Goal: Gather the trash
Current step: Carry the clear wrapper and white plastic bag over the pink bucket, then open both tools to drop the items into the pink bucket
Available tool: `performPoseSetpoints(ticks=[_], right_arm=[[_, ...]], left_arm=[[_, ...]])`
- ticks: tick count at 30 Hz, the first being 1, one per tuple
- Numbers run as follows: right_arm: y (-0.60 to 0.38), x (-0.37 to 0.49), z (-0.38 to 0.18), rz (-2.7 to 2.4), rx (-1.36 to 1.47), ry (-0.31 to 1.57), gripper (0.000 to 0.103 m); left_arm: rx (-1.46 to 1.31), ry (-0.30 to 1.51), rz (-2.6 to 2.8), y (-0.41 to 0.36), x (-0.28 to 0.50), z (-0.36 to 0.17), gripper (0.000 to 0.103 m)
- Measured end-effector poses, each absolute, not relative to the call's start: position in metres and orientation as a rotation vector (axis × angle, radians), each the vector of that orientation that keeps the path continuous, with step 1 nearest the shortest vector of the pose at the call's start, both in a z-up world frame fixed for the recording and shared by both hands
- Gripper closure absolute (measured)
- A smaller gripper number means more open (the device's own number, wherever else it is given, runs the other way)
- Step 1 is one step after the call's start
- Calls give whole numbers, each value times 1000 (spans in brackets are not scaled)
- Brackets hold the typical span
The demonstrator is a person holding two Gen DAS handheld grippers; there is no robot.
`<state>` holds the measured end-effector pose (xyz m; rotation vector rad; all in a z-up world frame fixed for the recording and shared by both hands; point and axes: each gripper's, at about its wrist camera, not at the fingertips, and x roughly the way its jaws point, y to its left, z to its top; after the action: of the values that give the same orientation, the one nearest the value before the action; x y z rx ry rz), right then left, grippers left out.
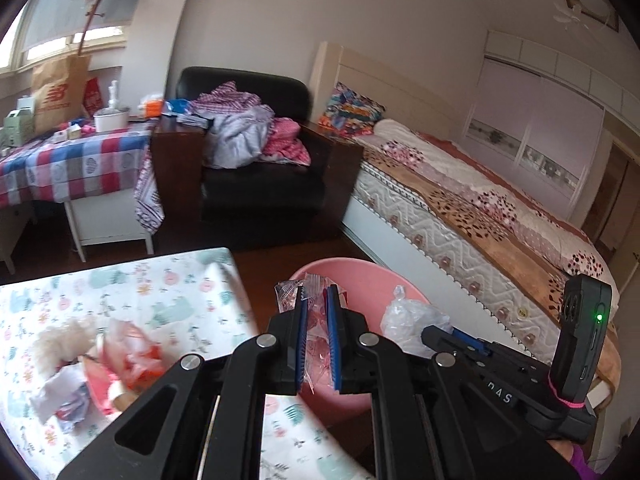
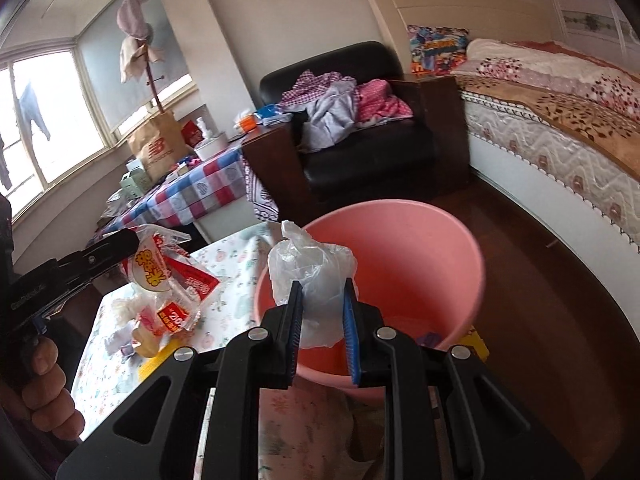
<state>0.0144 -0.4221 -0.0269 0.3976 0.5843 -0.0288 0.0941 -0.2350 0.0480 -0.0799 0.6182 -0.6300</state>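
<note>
Pink bucket [image 2: 420,248] nearly empty, few scraps at bottom. Left gripper [image 1: 316,300] clamped on red wrapper [image 1: 316,344], right gripper [image 2: 323,292] clamped on clear bag [image 2: 310,268], both over rim. More trash [image 1: 88,364] waiting on table [image 1: 168,280].

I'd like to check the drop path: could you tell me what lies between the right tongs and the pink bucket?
Only the crumpled clear plastic bag pinched in the right tongs, in front of the round pink plastic bucket; the right wrist view shows it.
</note>
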Motion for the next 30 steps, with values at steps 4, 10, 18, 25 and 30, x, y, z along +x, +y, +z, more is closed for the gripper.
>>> performPoseSetpoints(ticks=[4, 10, 18, 25, 30], right_arm=[[-431, 17, -37, -45, 408, 599, 84], [-438, 20, -49, -63, 418, 620, 84], [-446, 25, -61, -85, 446, 643, 84], [-447, 25, -64, -90, 451, 644, 83], [-447, 25, -63, -91, 452, 644, 83]], left_arm=[[-57, 644, -652, -259, 101, 37, 95], [-33, 688, -671, -284, 108, 19, 95], [-11, 737, -668, -300, 115, -1, 93], [-13, 750, -688, -299, 112, -4, 84], [-21, 731, -693, -295, 109, 0, 65]])
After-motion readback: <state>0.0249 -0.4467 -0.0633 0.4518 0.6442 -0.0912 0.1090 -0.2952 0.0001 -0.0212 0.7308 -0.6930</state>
